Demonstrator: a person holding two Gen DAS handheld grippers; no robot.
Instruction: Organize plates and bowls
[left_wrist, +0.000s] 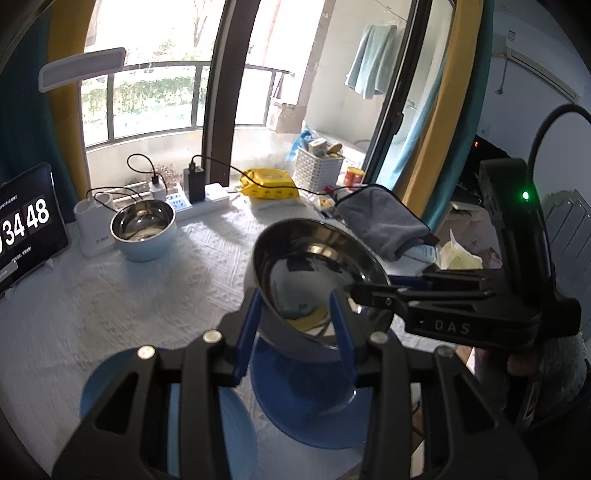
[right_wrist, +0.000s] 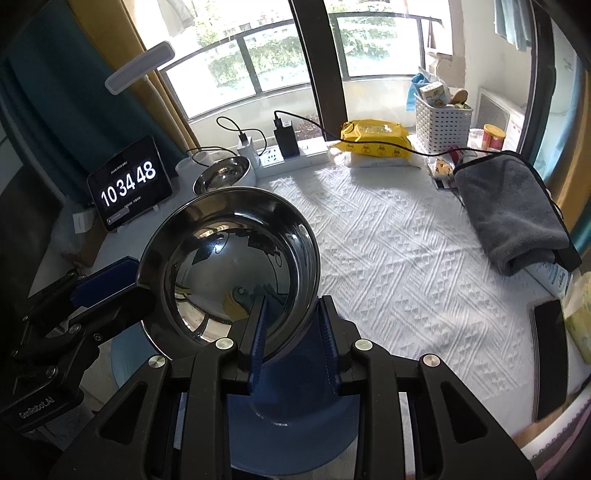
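A steel bowl (left_wrist: 317, 266) with a pale blue outside hangs tilted above the white tablecloth, held from two sides. My left gripper (left_wrist: 295, 299) is shut on its near rim, one blue pad outside the wall and one inside. My right gripper (left_wrist: 354, 291) pinches the rim at the right. In the right wrist view the same bowl (right_wrist: 229, 266) fills the middle, with my right gripper (right_wrist: 294, 301) shut on its near rim and my left gripper (right_wrist: 129, 273) clamped at the left. Under the bowl lie a dark blue plate (left_wrist: 306, 398) and a lighter blue plate (left_wrist: 110, 387). A second steel bowl (left_wrist: 144, 225) stands at the back left.
A tablet clock (right_wrist: 129, 184) leans at the back left beside white cups (left_wrist: 90, 214). A power strip (right_wrist: 295, 155), a yellow wipes pack (right_wrist: 373, 138) and a white basket (right_wrist: 441, 122) line the window side. A grey towel (right_wrist: 509, 206) and a black phone (right_wrist: 550, 354) lie at the right.
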